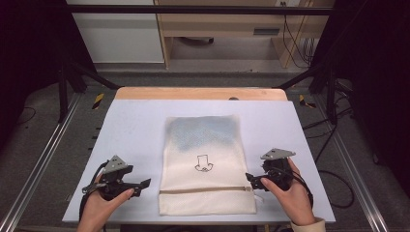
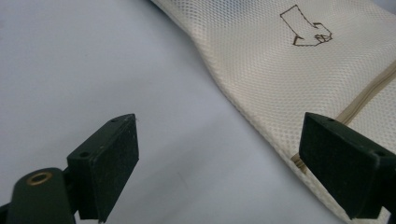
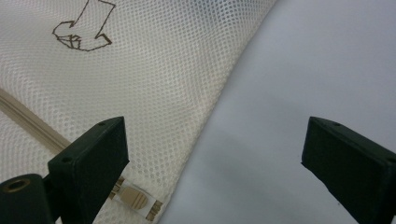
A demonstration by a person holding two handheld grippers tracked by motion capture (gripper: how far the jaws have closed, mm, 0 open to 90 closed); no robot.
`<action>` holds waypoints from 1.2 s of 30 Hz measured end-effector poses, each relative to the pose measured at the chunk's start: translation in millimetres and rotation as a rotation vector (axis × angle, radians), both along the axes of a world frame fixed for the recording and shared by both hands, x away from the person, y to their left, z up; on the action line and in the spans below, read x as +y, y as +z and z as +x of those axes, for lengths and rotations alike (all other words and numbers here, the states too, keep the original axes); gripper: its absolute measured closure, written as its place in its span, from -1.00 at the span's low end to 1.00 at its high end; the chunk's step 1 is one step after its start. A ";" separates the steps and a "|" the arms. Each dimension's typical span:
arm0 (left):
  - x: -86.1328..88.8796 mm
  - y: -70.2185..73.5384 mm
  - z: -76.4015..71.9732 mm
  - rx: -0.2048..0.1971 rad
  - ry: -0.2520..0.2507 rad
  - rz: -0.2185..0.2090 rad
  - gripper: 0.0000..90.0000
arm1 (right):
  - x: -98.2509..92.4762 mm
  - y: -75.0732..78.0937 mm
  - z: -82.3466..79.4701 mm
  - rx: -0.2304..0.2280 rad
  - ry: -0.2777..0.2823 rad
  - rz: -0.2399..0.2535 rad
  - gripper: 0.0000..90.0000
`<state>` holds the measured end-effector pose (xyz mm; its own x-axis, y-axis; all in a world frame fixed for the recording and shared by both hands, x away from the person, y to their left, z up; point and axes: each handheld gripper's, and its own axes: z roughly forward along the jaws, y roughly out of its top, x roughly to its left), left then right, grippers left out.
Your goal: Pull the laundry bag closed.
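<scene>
Holding my left gripper (image 1: 145, 183) with its jaws spread wide and nothing between them, I have it just left of the mesh bag (image 1: 205, 164), near that bag's near left corner. In the left gripper view the bag's edge runs past my right-hand jaw without touching the pads. My right gripper (image 1: 250, 178) is equally wide open and empty, at the bag's right edge beside the end of the zipper (image 1: 208, 190), whose pull tab (image 3: 133, 199) lies just under one jaw. The cream bag lies flat in the middle of the pale table (image 1: 130, 130), a small dark drawing (image 1: 203, 163) on it and a bluish patch toward its far end.
</scene>
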<state>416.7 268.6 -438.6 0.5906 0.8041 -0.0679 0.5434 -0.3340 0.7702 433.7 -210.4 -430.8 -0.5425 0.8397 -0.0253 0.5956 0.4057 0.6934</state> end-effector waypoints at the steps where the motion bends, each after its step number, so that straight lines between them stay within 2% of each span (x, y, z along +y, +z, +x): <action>1: 3.0 1.2 -0.3 -0.004 0.008 0.005 -0.73 | -1.0 0.8 -0.1 0.003 -0.004 0.004 -0.83; 7: 21.7 5.4 -0.5 -0.016 0.056 0.022 -0.73 | -8.4 2.3 -1.6 -0.007 -0.038 0.007 -0.83; 13: 38.1 9.1 -0.6 -0.019 0.093 0.019 -0.73 | -18.3 4.3 -3.9 -0.017 -0.071 0.024 -0.83; 21: 56.6 8.2 2.0 -0.006 0.125 0.092 -0.73 | -40.6 6.3 -7.5 -0.029 -0.160 0.038 -0.82; 27: 67.7 5.8 3.3 0.004 0.144 0.171 -0.74 | -48.5 4.4 -8.7 -0.026 -0.183 0.037 -0.82; 31: 70.4 3.7 4.1 0.010 0.163 0.203 -0.77 | -53.2 1.9 -9.8 -0.022 -0.197 0.023 -0.82; 36: 74.7 2.0 5.6 0.009 0.177 0.235 -0.77 | -63.3 -5.4 -12.8 -0.002 -0.242 0.027 -0.84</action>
